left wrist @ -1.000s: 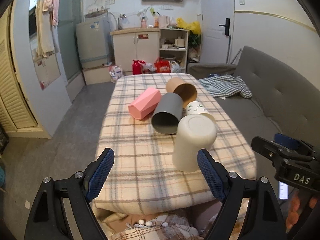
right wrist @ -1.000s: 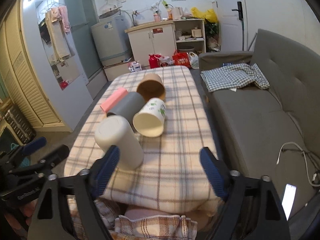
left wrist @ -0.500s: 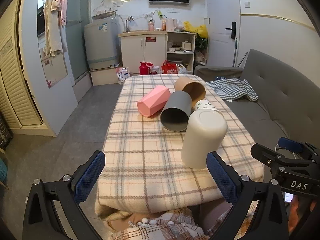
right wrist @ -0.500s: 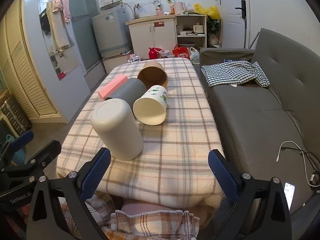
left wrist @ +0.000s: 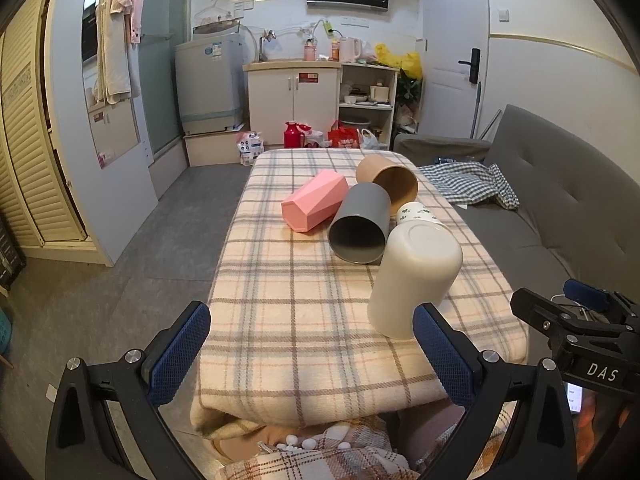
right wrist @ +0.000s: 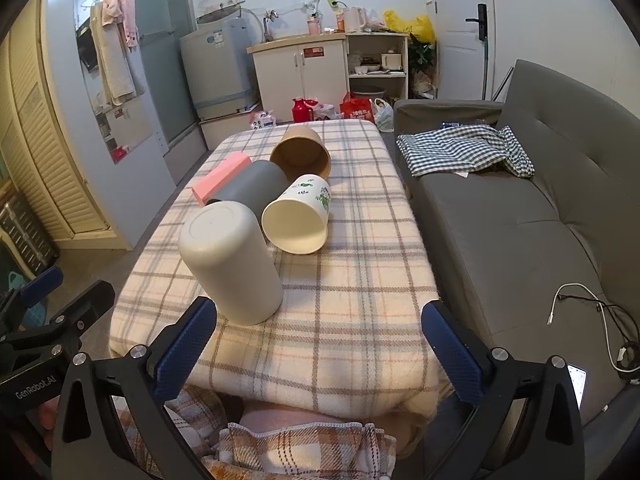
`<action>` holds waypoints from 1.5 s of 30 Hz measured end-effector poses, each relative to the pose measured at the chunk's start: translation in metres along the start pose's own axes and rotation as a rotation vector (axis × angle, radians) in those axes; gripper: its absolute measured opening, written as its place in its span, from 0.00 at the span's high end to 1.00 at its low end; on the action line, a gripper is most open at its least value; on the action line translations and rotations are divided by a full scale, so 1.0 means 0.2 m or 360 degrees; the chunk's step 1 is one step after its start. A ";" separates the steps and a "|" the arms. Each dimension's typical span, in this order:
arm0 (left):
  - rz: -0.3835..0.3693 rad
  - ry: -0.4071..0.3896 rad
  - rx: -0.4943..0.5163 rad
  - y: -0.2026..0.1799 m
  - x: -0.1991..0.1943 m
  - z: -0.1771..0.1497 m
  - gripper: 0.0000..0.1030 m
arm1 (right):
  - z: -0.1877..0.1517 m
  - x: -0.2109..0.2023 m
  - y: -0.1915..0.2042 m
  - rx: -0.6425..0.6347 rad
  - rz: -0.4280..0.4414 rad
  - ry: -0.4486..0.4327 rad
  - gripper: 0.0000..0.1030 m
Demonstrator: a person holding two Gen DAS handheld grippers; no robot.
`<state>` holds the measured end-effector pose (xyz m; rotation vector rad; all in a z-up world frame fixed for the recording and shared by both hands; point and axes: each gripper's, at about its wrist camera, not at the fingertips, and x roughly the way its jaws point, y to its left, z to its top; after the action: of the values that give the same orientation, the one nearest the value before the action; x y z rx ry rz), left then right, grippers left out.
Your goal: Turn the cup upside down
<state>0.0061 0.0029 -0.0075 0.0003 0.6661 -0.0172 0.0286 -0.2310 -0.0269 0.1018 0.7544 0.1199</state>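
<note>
A tall white cup point(left wrist: 414, 276) stands upside down, base up, near the front of the plaid-covered table point(left wrist: 280, 320); it also shows in the right wrist view point(right wrist: 232, 264). Behind it lie a grey cup point(left wrist: 360, 224), a pink faceted cup point(left wrist: 314, 206), a brown cup point(left wrist: 388, 180) and a white leaf-print cup point(right wrist: 298, 214), all on their sides. My left gripper point(left wrist: 312, 356) is open and empty, short of the table's front edge. My right gripper point(right wrist: 320, 348) is open and empty, likewise low in front of the table.
A grey sofa point(right wrist: 520, 216) with a checked cloth point(right wrist: 460, 148) runs along the table's right side. A white cable point(right wrist: 592, 320) lies on the sofa. Cabinets point(left wrist: 296, 92), a washing machine point(left wrist: 210, 80) and red bags stand at the far wall.
Both grippers have pulled back and down from the table, so the cups sit farther away in both views. The white cup stays upside down where it was.
</note>
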 end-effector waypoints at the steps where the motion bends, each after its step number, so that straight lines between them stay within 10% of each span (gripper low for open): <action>1: -0.0001 -0.0001 0.0000 0.00 0.00 0.00 0.00 | 0.00 0.00 0.00 0.0001 -0.0001 0.0000 0.00; 45: -0.0002 0.0016 -0.0020 0.00 0.00 0.00 0.00 | -0.01 0.02 0.01 -0.0007 -0.0003 0.0032 0.00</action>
<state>0.0064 0.0034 -0.0086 -0.0120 0.6762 -0.0140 0.0302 -0.2283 -0.0309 0.0957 0.7742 0.1209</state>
